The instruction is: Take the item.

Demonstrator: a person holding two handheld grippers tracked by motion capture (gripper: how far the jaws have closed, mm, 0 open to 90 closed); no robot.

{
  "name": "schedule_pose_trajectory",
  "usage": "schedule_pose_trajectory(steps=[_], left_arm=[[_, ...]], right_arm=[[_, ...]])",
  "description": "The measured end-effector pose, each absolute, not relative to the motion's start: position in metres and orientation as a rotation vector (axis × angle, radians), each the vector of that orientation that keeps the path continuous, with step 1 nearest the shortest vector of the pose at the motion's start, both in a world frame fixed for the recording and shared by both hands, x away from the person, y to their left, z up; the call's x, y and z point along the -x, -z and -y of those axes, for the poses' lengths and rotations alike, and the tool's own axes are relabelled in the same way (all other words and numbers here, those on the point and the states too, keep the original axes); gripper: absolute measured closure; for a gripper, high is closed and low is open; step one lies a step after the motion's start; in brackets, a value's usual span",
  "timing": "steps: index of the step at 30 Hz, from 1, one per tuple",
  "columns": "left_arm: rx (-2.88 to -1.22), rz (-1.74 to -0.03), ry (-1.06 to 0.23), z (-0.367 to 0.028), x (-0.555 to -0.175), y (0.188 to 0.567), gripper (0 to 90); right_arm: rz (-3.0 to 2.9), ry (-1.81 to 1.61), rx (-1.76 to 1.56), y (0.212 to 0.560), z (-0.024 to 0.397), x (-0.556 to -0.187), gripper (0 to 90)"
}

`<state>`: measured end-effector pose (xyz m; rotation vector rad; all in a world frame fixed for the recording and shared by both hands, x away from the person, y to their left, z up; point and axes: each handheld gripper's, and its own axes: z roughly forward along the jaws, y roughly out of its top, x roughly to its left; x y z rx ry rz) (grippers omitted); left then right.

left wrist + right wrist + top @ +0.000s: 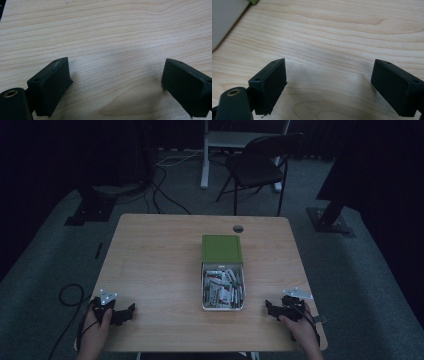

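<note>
Nothing begun. My left gripper (131,309) and right gripper (268,307) rest wide apart, empty, flanking the untouched open tin (223,307) of packets.

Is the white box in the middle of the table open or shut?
Open. The rectangular white box has its green lid swung back flat on the wooden table, and the small white packets inside are exposed.
</note>
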<state>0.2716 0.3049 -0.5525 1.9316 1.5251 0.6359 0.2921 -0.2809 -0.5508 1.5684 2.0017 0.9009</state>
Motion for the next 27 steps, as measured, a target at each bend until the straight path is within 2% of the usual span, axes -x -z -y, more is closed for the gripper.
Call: schedule_pose_trajectory(steps=[17,27], left_arm=[[-1.93,-1.526,-0.638,-0.305,-0.272,0.553,9.1],[-1.932,-1.526,-0.637,-0.305,-0.272,0.553,9.1]], right_arm=[[-1.976,-1.004,-1.511,0.519,0.268,-0.291,12.8],[-1.978,-1.087,-1.451,0.479,0.253,-0.289,13.6]])
